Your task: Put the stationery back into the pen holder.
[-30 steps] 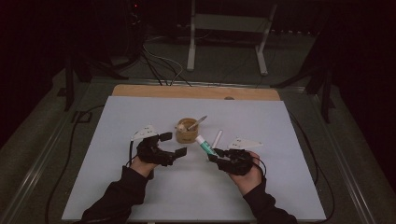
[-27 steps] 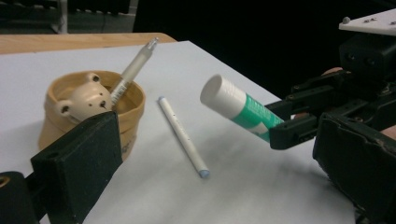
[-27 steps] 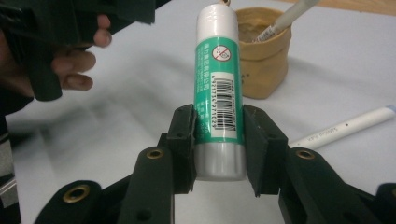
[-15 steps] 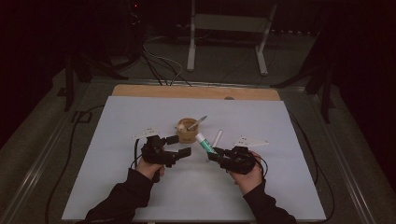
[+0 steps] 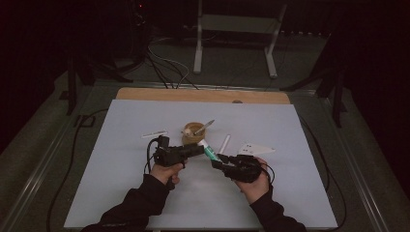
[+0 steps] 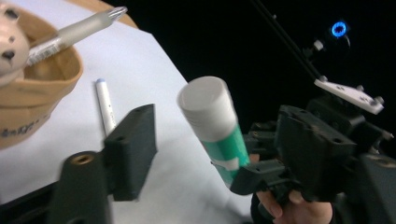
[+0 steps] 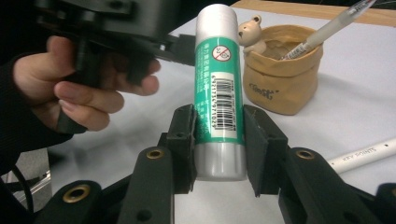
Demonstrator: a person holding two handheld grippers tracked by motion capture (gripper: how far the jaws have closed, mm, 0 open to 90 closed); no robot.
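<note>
A green and white glue stick (image 7: 218,70) stands upright between the pads of my right gripper (image 7: 217,121), which is shut on its lower end. In the high view the glue stick (image 5: 208,150) slants up from the right gripper (image 5: 218,162) toward the left gripper (image 5: 196,150). In the left gripper view its white cap (image 6: 205,100) sits just beside one black finger (image 6: 133,149), with a gap between them. The left gripper's jaws have just been closing, with the cap by them and no pad pressing on it.
A tan pouch (image 5: 192,137) with a small bear figure (image 7: 250,32) holds a grey pen (image 5: 205,126) just behind the grippers. A white pen (image 5: 225,143) lies on the white table sheet (image 5: 121,193) beside it. A wooden strip (image 5: 203,95) borders the far edge.
The left gripper has edged right, so its tips now reach the glue stick's cap. The right gripper and the glue stick have stayed where they were.
</note>
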